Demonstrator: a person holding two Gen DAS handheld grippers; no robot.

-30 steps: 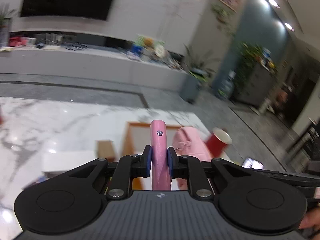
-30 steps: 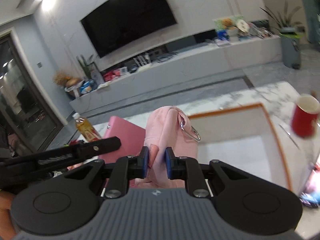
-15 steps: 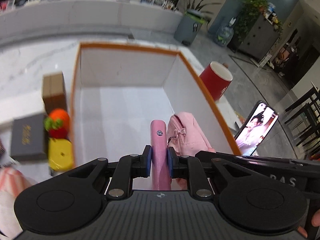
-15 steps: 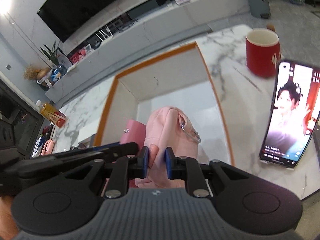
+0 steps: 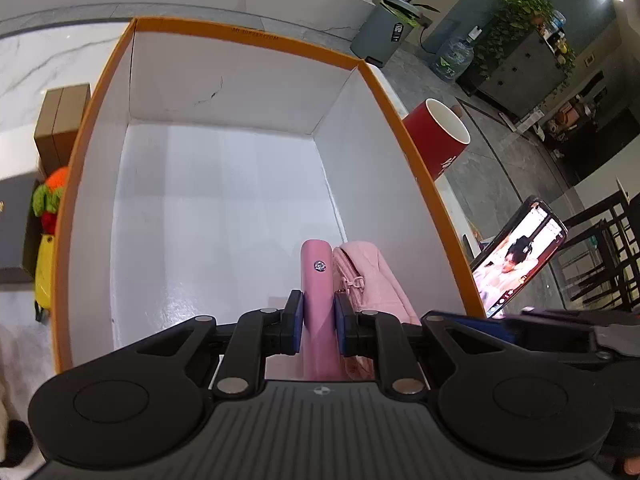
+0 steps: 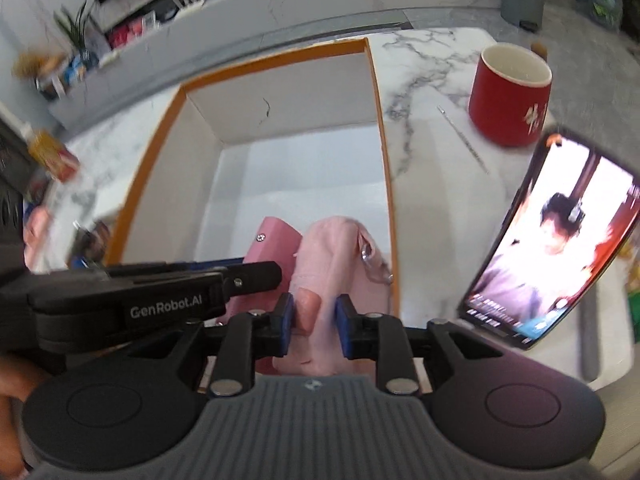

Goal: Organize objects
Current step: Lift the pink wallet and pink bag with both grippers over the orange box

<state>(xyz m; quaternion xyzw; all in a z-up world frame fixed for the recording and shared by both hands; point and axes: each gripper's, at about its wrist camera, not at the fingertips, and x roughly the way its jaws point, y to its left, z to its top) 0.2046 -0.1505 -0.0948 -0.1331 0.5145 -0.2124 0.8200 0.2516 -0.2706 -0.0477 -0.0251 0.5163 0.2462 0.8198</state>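
Observation:
An open white box with an orange rim (image 5: 400,120) (image 6: 376,92) lies below both grippers. My left gripper (image 5: 318,320) is shut on a flat pink wallet (image 5: 316,280) (image 6: 272,240) with a snap stud, standing on edge inside the box near its right wall. Beside it is a soft pink bag (image 5: 368,276) (image 6: 336,248) with a metal clasp. My right gripper (image 6: 314,324) has this bag between its pads; the jaws are opening, and the fabric still fills the gap. The left gripper's body (image 6: 160,300) crosses the right wrist view.
A red cup (image 5: 436,140) (image 6: 508,96) and a propped, lit phone (image 5: 516,256) (image 6: 548,240) stand right of the box. Left of it are a brown carton (image 5: 60,120), a knitted orange-green toy (image 5: 50,196), a yellow item (image 5: 44,264) and a bottle (image 6: 52,156).
Both grippers have tipped downward and sunk, carrying the wallet and the bag down into the box's near right corner. The right gripper's jaws stand slightly wider than before.

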